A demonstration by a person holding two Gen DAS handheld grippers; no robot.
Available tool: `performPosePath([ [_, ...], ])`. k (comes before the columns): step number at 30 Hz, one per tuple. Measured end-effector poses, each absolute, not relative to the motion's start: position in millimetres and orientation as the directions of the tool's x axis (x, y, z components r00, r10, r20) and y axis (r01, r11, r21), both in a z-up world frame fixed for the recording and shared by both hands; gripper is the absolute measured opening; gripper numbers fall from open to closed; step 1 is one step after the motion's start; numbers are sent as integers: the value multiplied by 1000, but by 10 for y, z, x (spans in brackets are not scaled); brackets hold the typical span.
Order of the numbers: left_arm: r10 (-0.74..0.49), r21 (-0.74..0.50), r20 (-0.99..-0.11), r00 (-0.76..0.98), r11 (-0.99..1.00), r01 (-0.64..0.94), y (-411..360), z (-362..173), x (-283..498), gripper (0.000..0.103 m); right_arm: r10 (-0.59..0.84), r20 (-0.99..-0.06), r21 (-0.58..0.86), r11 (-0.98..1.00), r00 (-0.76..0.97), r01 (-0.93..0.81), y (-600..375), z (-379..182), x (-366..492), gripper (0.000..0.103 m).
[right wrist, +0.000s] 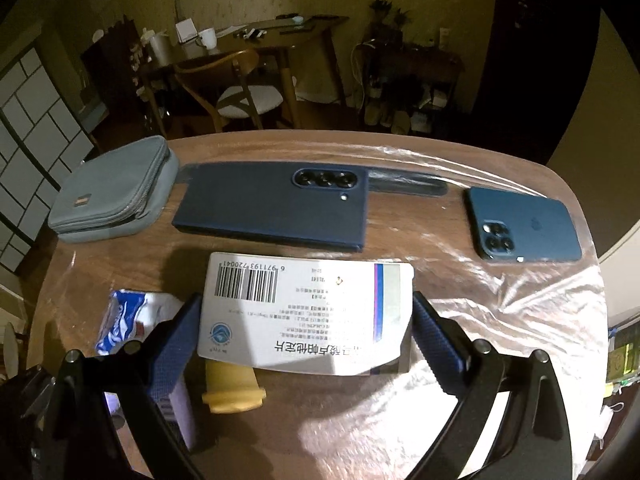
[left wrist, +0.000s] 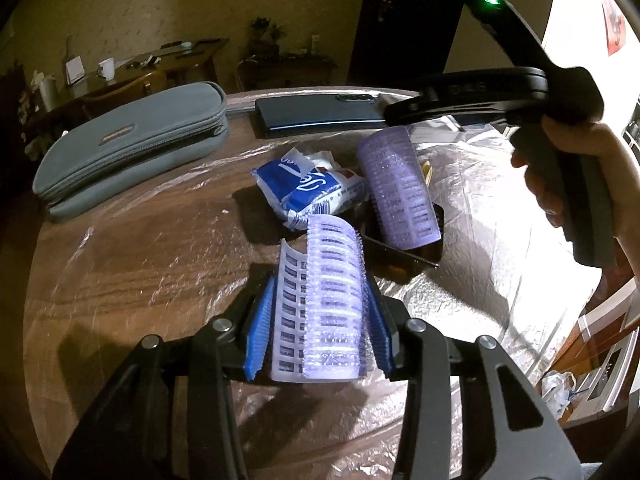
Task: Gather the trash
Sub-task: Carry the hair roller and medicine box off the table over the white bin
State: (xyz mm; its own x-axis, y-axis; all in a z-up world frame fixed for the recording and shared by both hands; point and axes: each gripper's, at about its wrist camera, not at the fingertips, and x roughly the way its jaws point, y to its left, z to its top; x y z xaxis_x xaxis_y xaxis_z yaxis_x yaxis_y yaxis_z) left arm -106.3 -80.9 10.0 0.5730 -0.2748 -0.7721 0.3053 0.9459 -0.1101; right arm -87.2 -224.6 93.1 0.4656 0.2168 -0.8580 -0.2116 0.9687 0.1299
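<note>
The left gripper [left wrist: 320, 312] is clamped on a purple hair roller [left wrist: 334, 300] above the table [left wrist: 120, 280]. The right gripper [right wrist: 304, 332] grips a white medicine box [right wrist: 308, 312], whose barcode reads 6 971193 720041. A blue-and-white tissue packet [left wrist: 308, 192] with illegible script lies nearby.

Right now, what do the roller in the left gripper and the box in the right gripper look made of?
Hair roller: likely pale purple plastic, slotted shell covered in fine bristly hooks, slightly translucent. Box: apparently thin white card, printed text and barcode, smooth with a slight sheen.
</note>
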Motion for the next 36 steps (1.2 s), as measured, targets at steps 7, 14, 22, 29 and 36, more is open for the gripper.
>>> performPosePath([
  [7,-277,-112,-771,574,945,306,-816,119,-1131,44,235,-847,145,965,478,-217,-2429,986,-1199,96],
  [14,-285,-108,-766,577,941,321,-869,162,-1222,44,266,-833,174,958,485,-226,-2549,1051,-1534,96],
  [22,-295,-103,-762,577,934,342,-950,214,-1372,44,333,-809,227,937,485,-265,-2653,1158,-2013,96],
  [29,-304,-107,-759,576,930,351,-995,251,-1537,44,387,-797,267,914,464,-304,-2617,1149,-2411,96],
  [36,-313,-110,-760,570,926,361,-1031,270,-1713,44,411,-798,281,901,441,-330,-2559,1113,-2796,96],
])
